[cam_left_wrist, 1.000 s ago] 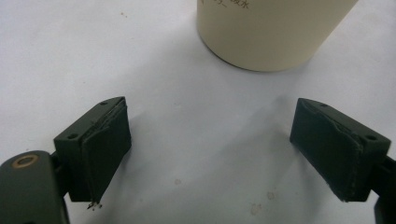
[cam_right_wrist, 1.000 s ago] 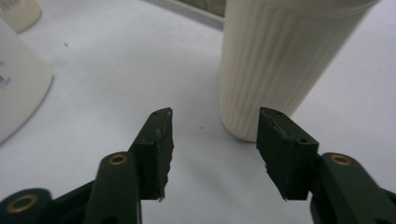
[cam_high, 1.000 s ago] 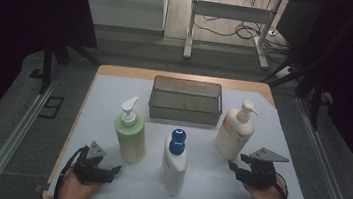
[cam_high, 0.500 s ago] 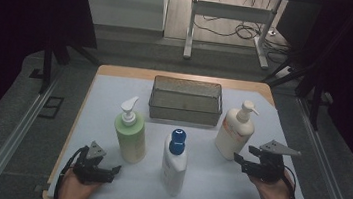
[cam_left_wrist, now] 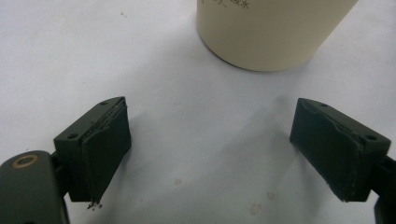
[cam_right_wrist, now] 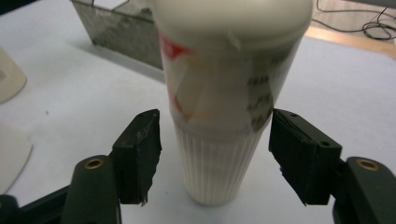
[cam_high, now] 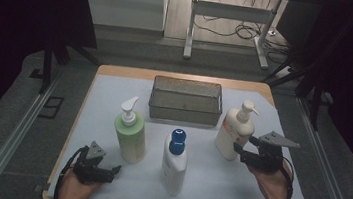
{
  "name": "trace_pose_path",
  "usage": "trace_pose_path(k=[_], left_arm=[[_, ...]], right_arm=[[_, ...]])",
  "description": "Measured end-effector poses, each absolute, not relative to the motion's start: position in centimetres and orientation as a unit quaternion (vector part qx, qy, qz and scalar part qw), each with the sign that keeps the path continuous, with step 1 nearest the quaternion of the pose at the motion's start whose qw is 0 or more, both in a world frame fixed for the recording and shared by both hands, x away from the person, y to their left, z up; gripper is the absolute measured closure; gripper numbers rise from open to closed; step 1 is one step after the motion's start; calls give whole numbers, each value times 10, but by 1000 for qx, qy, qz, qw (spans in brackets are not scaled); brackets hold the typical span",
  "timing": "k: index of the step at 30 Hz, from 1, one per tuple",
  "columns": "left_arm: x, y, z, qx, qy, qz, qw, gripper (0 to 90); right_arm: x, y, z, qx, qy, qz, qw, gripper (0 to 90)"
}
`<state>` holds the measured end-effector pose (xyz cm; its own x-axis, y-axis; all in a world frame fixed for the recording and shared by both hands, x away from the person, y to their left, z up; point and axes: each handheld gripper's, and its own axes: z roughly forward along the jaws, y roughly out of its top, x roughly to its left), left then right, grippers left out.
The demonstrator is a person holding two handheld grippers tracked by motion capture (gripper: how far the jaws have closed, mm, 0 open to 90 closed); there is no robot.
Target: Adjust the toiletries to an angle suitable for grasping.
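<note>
Right hand-held gripper (cam_right_wrist: 215,158) nearer cream pump bottle (cam_right_wrist: 224,107), label unreadable

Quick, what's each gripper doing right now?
Left gripper: open, holding nothing.
Right gripper: open, jaws just widened, white pump bottle between them, not gripped.

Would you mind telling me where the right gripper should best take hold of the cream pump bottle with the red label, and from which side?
Grip the cream pump bottle on its round body, probably just above the ribbed base, coming in level from the person's side. It stands upright, and the right gripper already has its open jaws on either side, not yet touching. The pump head on top looks too narrow and loose to hold.
</note>
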<state>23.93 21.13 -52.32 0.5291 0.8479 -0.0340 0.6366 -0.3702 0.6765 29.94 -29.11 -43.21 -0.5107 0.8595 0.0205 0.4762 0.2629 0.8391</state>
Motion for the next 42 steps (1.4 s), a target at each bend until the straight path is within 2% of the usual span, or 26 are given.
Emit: trace_pose_path(k=[30, 42], left_arm=[[239, 211, -523, 811, 458, 162, 326, 121], [239, 211, -523, 811, 458, 162, 326, 121]], right_arm=[[339, -266, -426, 436, 768, 405, 237, 327], [339, -261, -425, 454, 761, 400, 235, 366]])
